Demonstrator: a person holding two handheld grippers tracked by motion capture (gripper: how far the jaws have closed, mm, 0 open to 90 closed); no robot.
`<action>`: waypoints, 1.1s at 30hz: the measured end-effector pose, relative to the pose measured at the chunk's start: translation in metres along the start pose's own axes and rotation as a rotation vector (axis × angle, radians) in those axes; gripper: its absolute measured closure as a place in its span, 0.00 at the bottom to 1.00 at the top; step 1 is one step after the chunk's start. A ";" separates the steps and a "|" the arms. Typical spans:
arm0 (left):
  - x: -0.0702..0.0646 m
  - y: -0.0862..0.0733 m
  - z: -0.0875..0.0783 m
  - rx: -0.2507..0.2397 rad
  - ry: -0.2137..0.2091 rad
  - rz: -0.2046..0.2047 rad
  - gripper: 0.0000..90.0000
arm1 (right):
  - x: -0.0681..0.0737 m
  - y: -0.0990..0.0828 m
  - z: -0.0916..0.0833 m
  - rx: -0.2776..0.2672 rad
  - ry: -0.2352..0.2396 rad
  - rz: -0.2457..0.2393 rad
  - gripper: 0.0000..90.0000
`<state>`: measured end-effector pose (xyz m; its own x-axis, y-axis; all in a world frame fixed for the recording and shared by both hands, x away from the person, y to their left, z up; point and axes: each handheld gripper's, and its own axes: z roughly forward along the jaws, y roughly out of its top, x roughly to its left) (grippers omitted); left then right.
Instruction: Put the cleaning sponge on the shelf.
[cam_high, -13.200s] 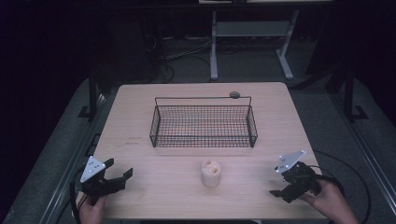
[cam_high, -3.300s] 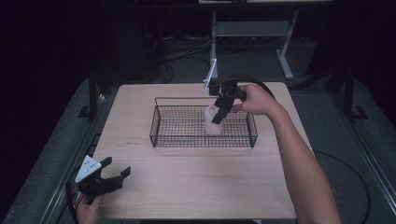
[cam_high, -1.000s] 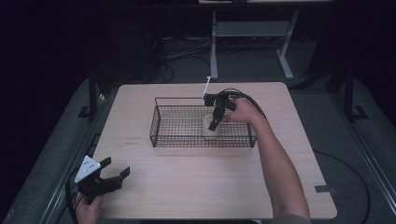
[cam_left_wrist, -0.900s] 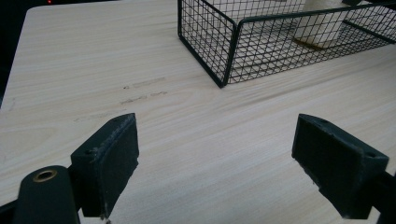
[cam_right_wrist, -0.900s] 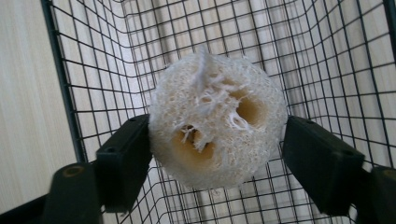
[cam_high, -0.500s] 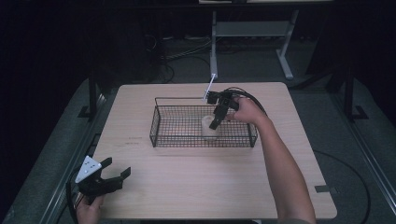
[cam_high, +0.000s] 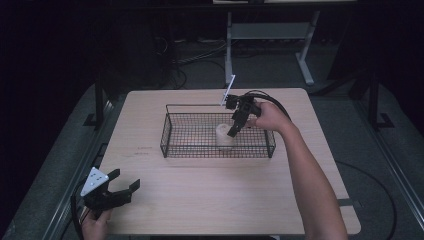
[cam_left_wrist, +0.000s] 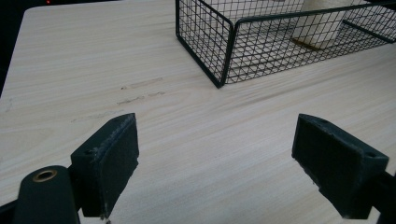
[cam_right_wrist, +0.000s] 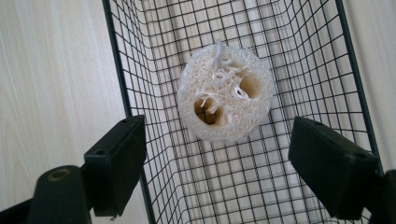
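Lower left of frame: left gripper idle on counter, jaws wide, empty. Centre: loofah sits inside wire basket. Right gripper above it, jaws spread, released. Best exit: lift straight up, clear of rim.

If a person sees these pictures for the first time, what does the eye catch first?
First, the pale loofah sponge standing inside the black wire basket in the middle of the table. The right gripper hangs open just above it, while the left gripper waits open at the table's near left corner.
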<state>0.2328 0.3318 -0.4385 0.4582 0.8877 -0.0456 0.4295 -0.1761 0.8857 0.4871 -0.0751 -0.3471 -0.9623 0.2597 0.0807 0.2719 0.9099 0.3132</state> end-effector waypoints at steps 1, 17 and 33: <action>0.000 0.000 0.000 0.000 0.001 0.001 0.15 | 0.001 0.000 -0.001 -0.001 -0.003 -0.001 0.21; 0.000 0.000 0.000 0.001 0.003 0.002 0.15 | 0.017 -0.004 -0.014 0.007 -0.003 -0.036 0.21; -0.001 0.000 0.000 0.004 0.001 0.002 0.15 | 0.027 -0.016 -0.017 -0.004 0.012 -0.047 0.21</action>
<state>0.2327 0.3309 -0.4386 0.4582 0.8878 -0.0432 0.4313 -0.1796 0.8842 0.4566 -0.0880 -0.3336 -0.9741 0.2126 0.0773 0.2262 0.9197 0.3208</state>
